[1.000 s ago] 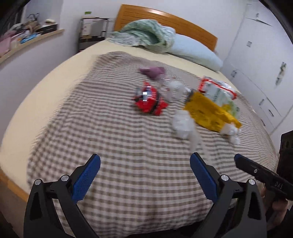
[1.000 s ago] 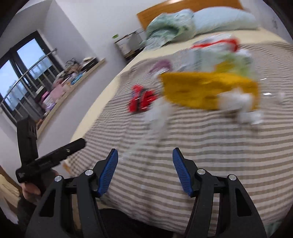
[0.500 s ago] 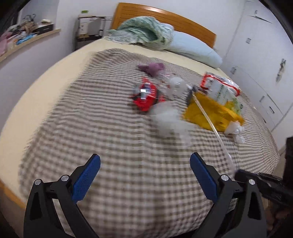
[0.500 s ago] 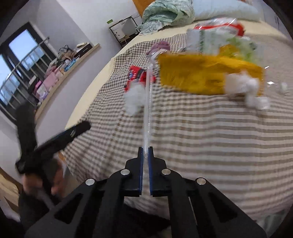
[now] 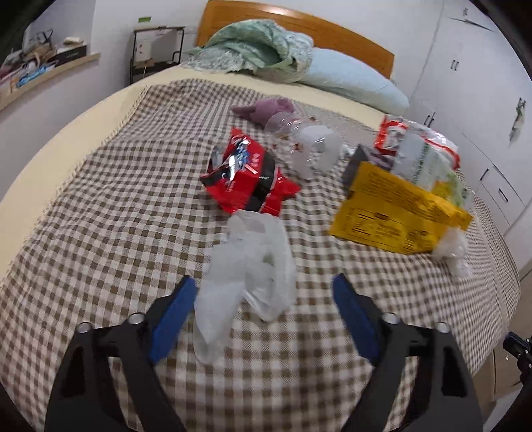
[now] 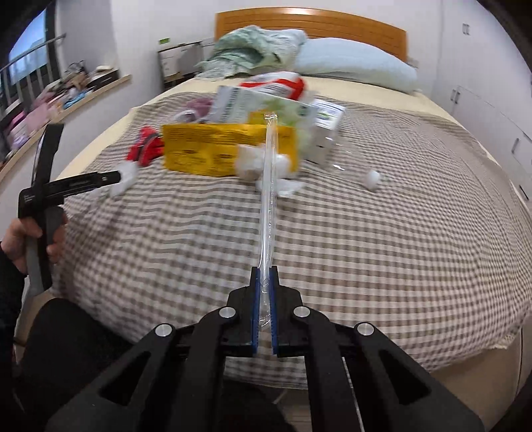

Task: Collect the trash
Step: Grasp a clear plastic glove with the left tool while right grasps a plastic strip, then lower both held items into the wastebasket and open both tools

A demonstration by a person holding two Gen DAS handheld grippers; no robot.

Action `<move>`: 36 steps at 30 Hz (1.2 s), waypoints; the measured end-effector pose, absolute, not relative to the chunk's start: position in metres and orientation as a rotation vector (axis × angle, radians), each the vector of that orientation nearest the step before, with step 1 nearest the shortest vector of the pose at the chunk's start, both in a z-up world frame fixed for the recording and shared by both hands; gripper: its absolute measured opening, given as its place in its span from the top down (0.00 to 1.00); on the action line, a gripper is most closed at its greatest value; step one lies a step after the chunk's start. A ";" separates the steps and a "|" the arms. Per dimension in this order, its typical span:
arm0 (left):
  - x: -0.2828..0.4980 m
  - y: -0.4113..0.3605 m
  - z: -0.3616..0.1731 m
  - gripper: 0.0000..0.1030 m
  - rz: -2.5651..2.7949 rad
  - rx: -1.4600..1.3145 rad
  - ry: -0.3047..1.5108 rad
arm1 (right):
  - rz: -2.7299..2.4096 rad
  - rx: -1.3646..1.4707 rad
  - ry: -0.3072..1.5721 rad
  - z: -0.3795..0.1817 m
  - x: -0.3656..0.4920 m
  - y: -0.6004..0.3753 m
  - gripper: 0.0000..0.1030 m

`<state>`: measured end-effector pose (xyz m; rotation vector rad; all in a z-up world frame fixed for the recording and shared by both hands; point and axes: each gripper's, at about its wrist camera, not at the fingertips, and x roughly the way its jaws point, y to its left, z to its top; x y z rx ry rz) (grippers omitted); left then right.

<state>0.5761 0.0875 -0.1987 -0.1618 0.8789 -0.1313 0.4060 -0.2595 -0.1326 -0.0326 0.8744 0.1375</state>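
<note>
Trash lies on a checked blanket (image 5: 99, 216). My left gripper (image 5: 262, 292) is open, its blue fingers on either side of a crumpled clear plastic bag (image 5: 249, 266). Beyond it lie a red snack wrapper (image 5: 246, 176), a yellow packet (image 5: 392, 209), a clear cup (image 5: 312, 146) and a red-and-white bag (image 5: 419, 149). My right gripper (image 6: 265, 282) is shut on a long clear plastic sleeve (image 6: 268, 192) that sticks out forward above the bed. The yellow packet (image 6: 212, 149) and white wads (image 6: 262, 166) lie beyond it.
A purple cloth (image 5: 266, 108), a green blanket (image 5: 259, 50) and a pillow (image 5: 352, 81) lie toward the wooden headboard (image 5: 299, 23). White wardrobes (image 5: 482, 83) stand on the right. A cluttered ledge (image 6: 66, 96) runs along the left wall.
My left gripper has moved forward over the bed until the clear bag sits between its fingers. My right gripper has shut on the clear sleeve and swung right with it.
</note>
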 end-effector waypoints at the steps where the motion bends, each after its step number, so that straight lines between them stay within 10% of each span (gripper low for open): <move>1: 0.582 0.086 -0.201 0.36 -0.118 -0.158 0.892 | 0.130 -0.029 0.873 -0.133 0.407 -0.264 0.95; 9: 0.598 0.067 -0.203 0.93 -0.117 -0.145 0.935 | 0.107 -0.021 0.835 -0.136 0.416 -0.283 0.95; 24: 0.460 0.011 -0.049 0.96 -0.214 -0.051 0.646 | 0.116 0.024 0.758 -0.105 0.361 -0.319 0.95; 36: 0.388 -0.156 -0.075 0.95 -0.577 0.114 0.761 | -0.116 0.055 0.787 -0.126 0.255 -0.429 0.95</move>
